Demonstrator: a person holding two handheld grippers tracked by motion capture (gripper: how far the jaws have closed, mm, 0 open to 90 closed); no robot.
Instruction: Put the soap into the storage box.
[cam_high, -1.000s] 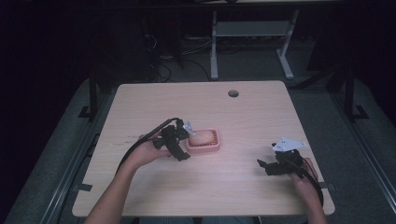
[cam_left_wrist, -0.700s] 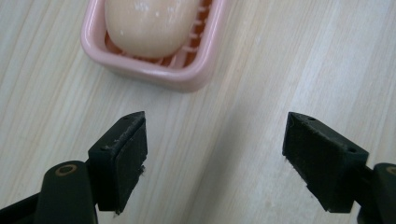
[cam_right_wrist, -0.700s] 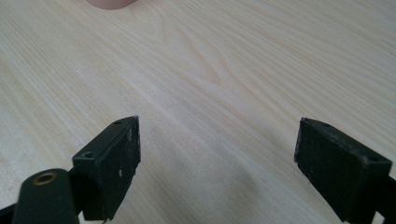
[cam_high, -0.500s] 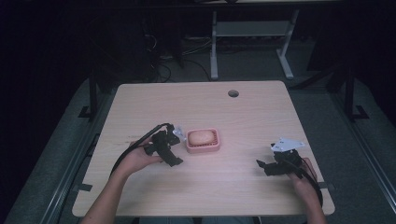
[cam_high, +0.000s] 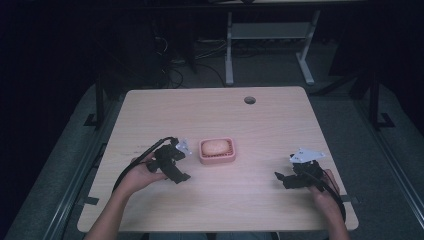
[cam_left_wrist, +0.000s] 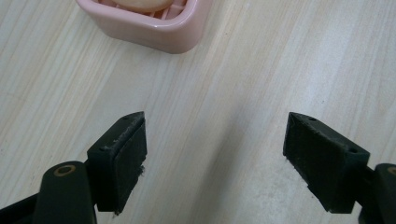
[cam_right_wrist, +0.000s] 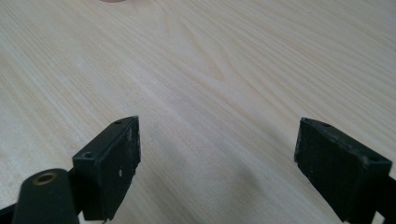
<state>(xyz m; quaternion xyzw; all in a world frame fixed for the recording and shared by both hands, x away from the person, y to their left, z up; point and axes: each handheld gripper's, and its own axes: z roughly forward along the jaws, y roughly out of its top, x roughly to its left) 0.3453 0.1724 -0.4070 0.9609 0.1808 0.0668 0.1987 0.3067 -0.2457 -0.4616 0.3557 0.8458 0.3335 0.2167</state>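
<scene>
The pink soap dish (cam_high: 217, 151) holding soap (cam_high: 214, 146) sits just beside the left gripper (cam_high: 181, 165), both grippers' fingers spread, empty.

1. The whole desk (cam_high: 260, 115) is seen from above and behind the person in the high view, which is aimed forward and down, with floor and desk legs beyond it.
2. The left gripper view is set close over the wood, looking along its own fingers (cam_left_wrist: 122, 158) toward the pink soap dish (cam_left_wrist: 154, 28) at the top edge.
3. The right gripper view is held equally low, over bare wood between its fingers (cam_right_wrist: 112, 163).
4. The soap dish (cam_high: 217, 151) is shared by the high view and the left gripper view.
</scene>
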